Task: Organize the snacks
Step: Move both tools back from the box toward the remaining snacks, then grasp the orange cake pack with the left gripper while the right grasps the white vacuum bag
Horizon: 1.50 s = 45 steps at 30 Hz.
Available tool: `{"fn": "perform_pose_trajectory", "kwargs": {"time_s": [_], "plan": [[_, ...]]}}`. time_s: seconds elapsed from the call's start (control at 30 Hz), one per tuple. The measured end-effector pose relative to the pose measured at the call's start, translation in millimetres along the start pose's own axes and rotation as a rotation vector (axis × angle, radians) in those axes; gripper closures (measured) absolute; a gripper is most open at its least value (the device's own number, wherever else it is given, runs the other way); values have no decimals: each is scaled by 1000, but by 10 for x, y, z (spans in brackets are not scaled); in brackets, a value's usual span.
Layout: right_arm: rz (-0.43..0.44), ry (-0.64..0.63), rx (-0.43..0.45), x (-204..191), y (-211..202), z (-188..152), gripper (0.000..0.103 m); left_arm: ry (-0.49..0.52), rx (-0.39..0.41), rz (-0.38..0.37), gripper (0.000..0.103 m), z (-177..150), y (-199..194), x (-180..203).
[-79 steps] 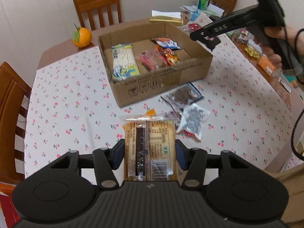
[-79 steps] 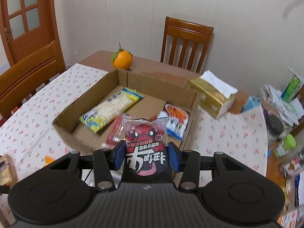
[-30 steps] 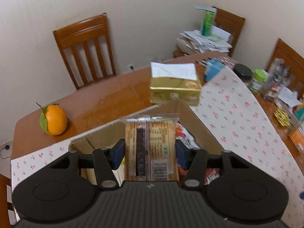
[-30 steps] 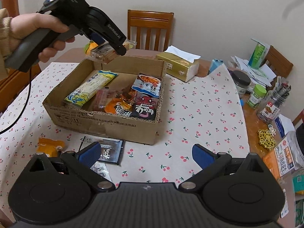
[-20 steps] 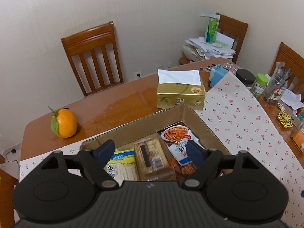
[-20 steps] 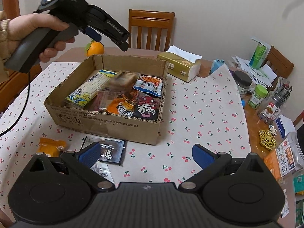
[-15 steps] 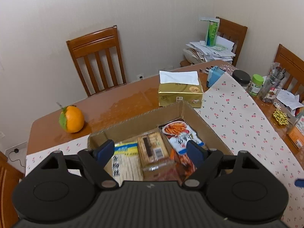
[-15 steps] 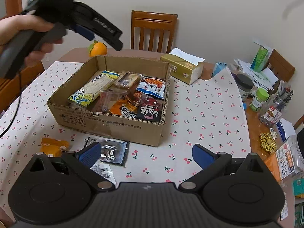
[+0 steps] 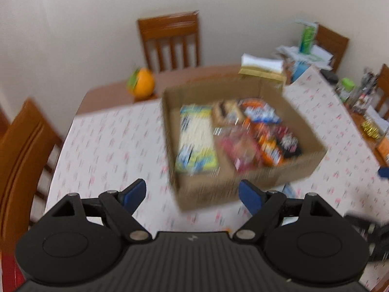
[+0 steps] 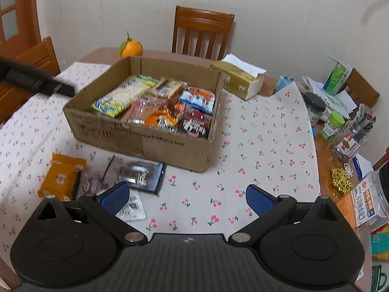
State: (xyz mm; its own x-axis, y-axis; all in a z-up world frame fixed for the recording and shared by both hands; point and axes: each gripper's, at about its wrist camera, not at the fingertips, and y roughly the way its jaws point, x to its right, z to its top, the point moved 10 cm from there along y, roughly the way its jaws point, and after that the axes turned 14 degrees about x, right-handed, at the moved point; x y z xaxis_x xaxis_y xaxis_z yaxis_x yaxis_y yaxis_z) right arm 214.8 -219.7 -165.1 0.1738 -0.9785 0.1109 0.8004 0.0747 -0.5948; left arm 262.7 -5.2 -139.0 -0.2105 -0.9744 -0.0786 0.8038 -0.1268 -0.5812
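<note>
Nearest in the right wrist view, the right gripper (image 10: 186, 198) is seen with its blue-padded fingers (image 10: 114, 198) spread wide and nothing between them; it is held above the cherry-print tablecloth (image 10: 262, 146), touching nothing. Just beyond the left finger, three snacks are left lying flat on the cloth: a white packet (image 10: 132, 208) partly hidden by the finger, a dark packet (image 10: 137, 174) with its long axis running left to right, and an orange packet (image 10: 62, 176) to the left of it, its long axis running near to far. A further packet between the orange one and the dark one is too blurred to be made out.

Past these, in the middle of the table, the cardboard box (image 10: 136, 137) is set with its long side facing the camera. Packets are lain flat inside it: a yellow-and-blue packet (image 10: 124, 96) at the left with its long axis running near-left to far-right, a brown-striped packet (image 10: 166, 88) beside it at the far side, a blue-and-white packet (image 10: 198, 99) at the far right, and a black-and-red packet (image 10: 195, 123) in the near right corner, with red and orange packets (image 10: 155, 113) heaped between.

In the blurred left wrist view, the left gripper (image 9: 192, 193) is shown with its fingers (image 9: 135, 193) likewise wide apart and empty, held above and on the near side of the box (image 9: 243, 189).

Behind the box, an orange (image 10: 130, 48) is seen at the far left and a gold tissue box (image 10: 239, 80) at the far right. Jars and papers (image 10: 333, 112) are crowded along the right edge.
</note>
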Motion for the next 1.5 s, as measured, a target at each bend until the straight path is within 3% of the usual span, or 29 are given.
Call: {"fn": "perform_pose_trajectory", "kwargs": {"time_s": [0.17, 0.33, 0.77, 1.3, 1.5], "plan": [[-18, -2, -16, -25, 105, -88, 0, -57, -59, 93, 19, -443, -70, -162], [-1, -1, -57, -166, 294, -148, 0, -125, -86, 72, 19, -640, -165, -196], [79, -23, -166, -808, 809, -345, 0, -117, -112, 52, 19, -756, -182, -358], [3, 95, -251, -260, 540, -791, 0, -61, -129, -65, 19, -662, 75, -10], [93, 137, -219, -420, 543, -711, 0, -78, -155, -94, 19, -717, 149, 96]]}}
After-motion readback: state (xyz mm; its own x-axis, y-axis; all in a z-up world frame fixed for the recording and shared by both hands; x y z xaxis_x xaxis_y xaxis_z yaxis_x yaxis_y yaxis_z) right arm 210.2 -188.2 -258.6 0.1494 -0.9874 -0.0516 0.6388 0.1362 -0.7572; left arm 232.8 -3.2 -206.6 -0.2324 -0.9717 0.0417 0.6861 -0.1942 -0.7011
